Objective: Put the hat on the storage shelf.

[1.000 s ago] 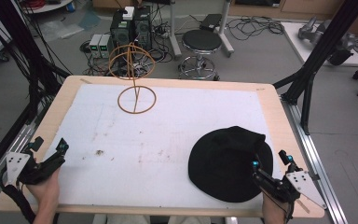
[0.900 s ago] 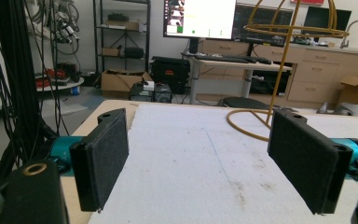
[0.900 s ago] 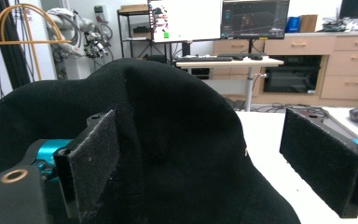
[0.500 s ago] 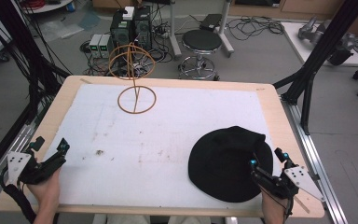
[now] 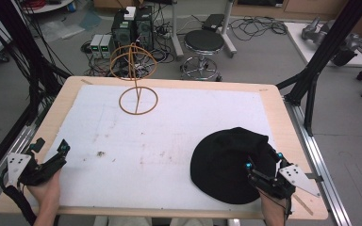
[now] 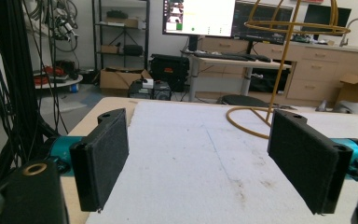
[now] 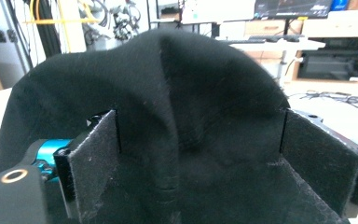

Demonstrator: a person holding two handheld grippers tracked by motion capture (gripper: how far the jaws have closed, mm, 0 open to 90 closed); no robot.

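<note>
A black fabric hat [image 5: 226, 160] lies on the white mat at the table's front right. My right gripper [image 5: 264, 161] is open at the hat's near right edge, its jaws on either side of the raised crown [image 7: 177, 93]; in the right gripper view that gripper [image 7: 200, 158] has hat cloth between its jaws, unclamped. A golden wire stand [image 5: 137, 96], ring base with a wire globe on top, stands at the far left centre. My left gripper [image 5: 52, 146] is open at the front left over bare mat. In the left gripper view the left gripper [image 6: 205, 158] points toward the stand [image 6: 279, 70].
The white mat [image 5: 179, 122] covers most of the wooden table [image 5: 273, 101] and carries small brown stains [image 5: 100, 153]. Black frame posts [image 5: 311, 70] rise at both sides. A stool [image 5: 202, 44] and computer boxes [image 5: 132, 26] stand on the floor behind the far edge.
My right gripper has edged slightly left and forward over the hat's near edge. The left gripper and the stand have stayed put.
</note>
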